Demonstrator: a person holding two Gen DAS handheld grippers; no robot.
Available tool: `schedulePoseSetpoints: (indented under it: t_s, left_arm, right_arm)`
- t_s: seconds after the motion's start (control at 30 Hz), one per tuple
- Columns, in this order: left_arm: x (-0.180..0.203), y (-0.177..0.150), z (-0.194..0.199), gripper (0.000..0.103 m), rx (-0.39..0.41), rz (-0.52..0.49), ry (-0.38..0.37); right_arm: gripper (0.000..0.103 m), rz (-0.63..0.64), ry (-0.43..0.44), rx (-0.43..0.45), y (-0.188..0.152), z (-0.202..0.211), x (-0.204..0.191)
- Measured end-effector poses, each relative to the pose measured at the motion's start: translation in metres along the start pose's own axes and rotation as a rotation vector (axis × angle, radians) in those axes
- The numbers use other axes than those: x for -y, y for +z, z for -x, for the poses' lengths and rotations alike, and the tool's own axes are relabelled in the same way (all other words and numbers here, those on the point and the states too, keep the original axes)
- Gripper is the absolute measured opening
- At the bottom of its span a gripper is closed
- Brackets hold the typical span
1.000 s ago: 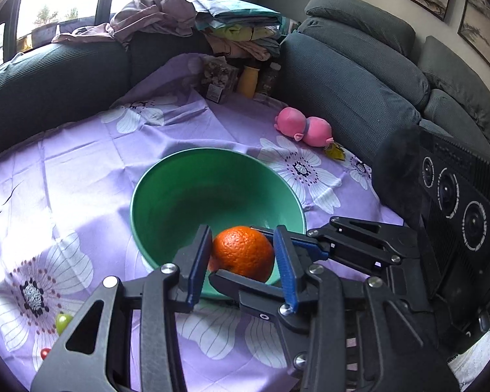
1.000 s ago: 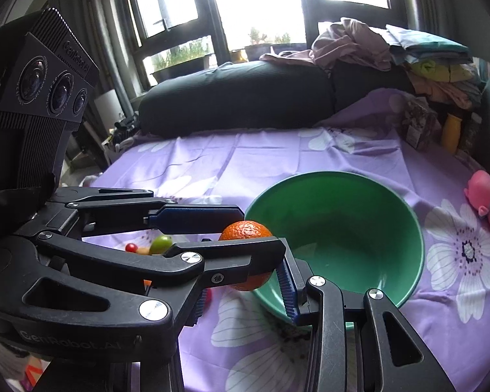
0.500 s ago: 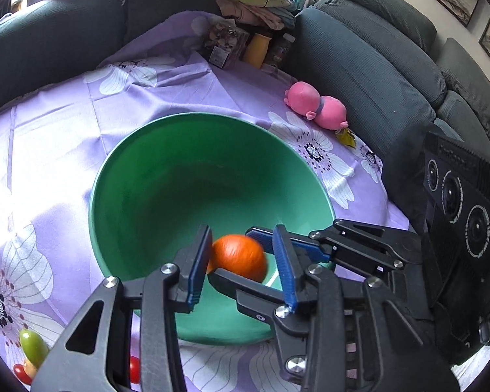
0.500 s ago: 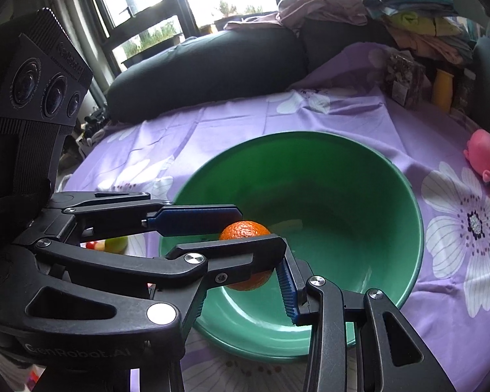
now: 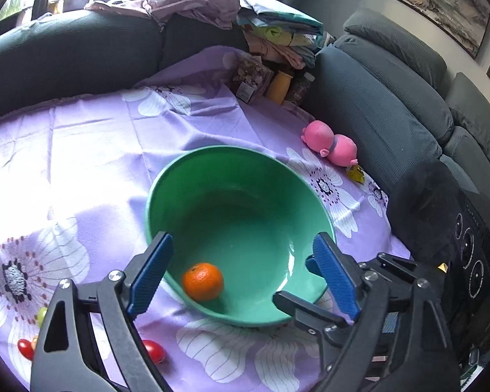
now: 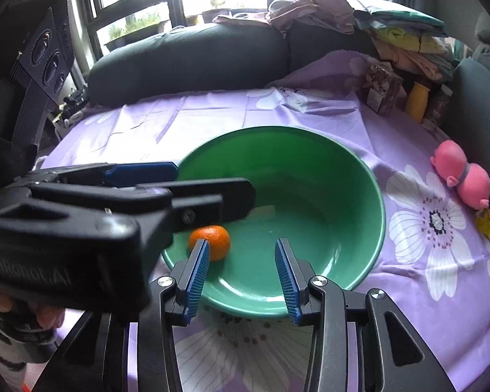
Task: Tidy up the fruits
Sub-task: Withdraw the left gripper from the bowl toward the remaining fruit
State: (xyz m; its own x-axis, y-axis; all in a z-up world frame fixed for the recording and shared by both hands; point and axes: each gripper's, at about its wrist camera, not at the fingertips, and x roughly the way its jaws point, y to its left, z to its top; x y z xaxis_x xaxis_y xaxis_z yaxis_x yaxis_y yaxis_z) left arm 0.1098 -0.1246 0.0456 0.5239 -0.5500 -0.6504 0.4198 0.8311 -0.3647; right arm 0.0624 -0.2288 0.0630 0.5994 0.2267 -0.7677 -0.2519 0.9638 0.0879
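An orange [image 5: 203, 281] lies loose inside the green bowl [image 5: 232, 160], near its front left wall. It also shows in the right wrist view [image 6: 212, 241] in the bowl [image 6: 372, 196]. My left gripper [image 5: 241, 271] is open and empty above the bowl's near rim. My right gripper [image 6: 241, 268] is open and empty over the near rim. The left gripper's body [image 6: 114, 209] crosses the right wrist view on the left. Two red tomatoes [image 5: 153, 350] and a green fruit [image 5: 41, 315] lie on the purple cloth, lower left.
A pink pig toy [image 5: 330, 143] lies right of the bowl by the grey sofa [image 5: 392, 91]. A yellow bottle [image 5: 279, 86], jars and folded clothes [image 5: 271, 36] stand at the back corner. A flowered purple cloth [image 5: 81, 150] covers the table.
My left gripper has opened and let go of the orange, which now rests in the bowl. The gripper has pulled back and up. My right gripper has also opened.
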Motion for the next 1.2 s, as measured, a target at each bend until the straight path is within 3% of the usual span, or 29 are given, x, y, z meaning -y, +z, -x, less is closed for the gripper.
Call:
schedulePoseSetpoints:
  t_s: [0.1, 0.5, 0.93, 1.2]
  left_arm:
    - [-0.011, -0.007, 0.026, 0.1, 0.038, 0.004, 0.043]
    - [-0.06, -0.07, 0.095, 0.1, 0.036, 0.063, 0.192]
    - [-0.111, -0.134, 0.13, 0.099, 0.039, 0.183, 0.25]
    - [-0.123, -0.148, 0.122, 0.091, 0.007, 0.206, 0.23]
  right_arm:
    - [0.042, -0.008, -0.005, 0.012, -0.003, 0.015, -0.011]
    - [0.043, 0.052, 0.069, 0.027, -0.021, 0.049, -0.087]
    - [0.043, 0.179, 0.178, -0.067, -0.046, 0.008, -0.145]
    - [0.043, 0.226, 0.246, -0.118, -0.051, -0.022, -0.16]
